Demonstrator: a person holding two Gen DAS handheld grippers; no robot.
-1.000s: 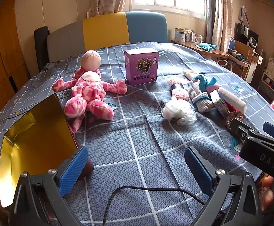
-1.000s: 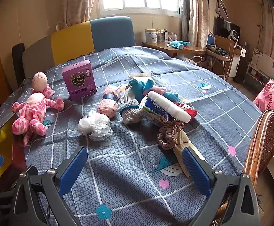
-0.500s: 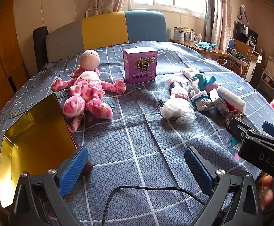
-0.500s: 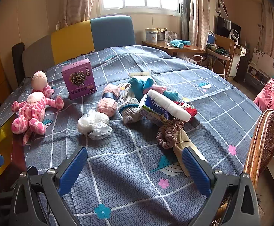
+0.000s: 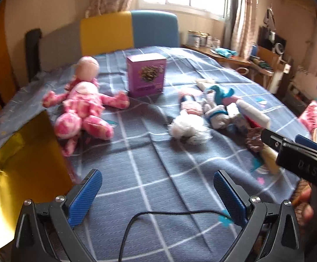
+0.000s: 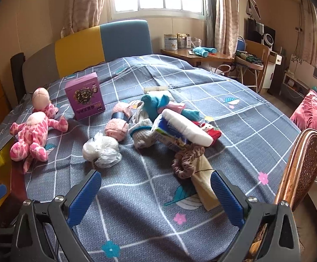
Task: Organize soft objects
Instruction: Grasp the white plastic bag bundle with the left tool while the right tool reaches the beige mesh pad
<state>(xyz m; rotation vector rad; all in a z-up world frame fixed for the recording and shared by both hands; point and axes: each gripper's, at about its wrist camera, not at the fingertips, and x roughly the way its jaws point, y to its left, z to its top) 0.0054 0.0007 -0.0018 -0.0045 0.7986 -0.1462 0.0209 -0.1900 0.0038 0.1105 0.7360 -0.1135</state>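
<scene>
Across the bed [image 6: 234,113] we see, left to right, a gold bag [image 5: 16,174], a pink doll [image 6: 34,131], a purple box [image 6: 85,97], a white bundle [image 6: 100,150] and a sock pile [image 6: 158,118], with our left claw [image 5: 158,198] and right claw [image 6: 156,196] both spread, holding nothing.

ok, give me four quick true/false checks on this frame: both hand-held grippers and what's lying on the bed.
1. The left hand-held gripper is shut on the pink spotted plush doll. False: open, holding nothing.
2. The purple cardboard box stands upright on the blue checked bedsheet. True.
3. The brown fabric scrunchie sits inside the gold-lined paper bag. False: it lies on the bedsheet.
4. The right hand-held gripper is open. True.
</scene>
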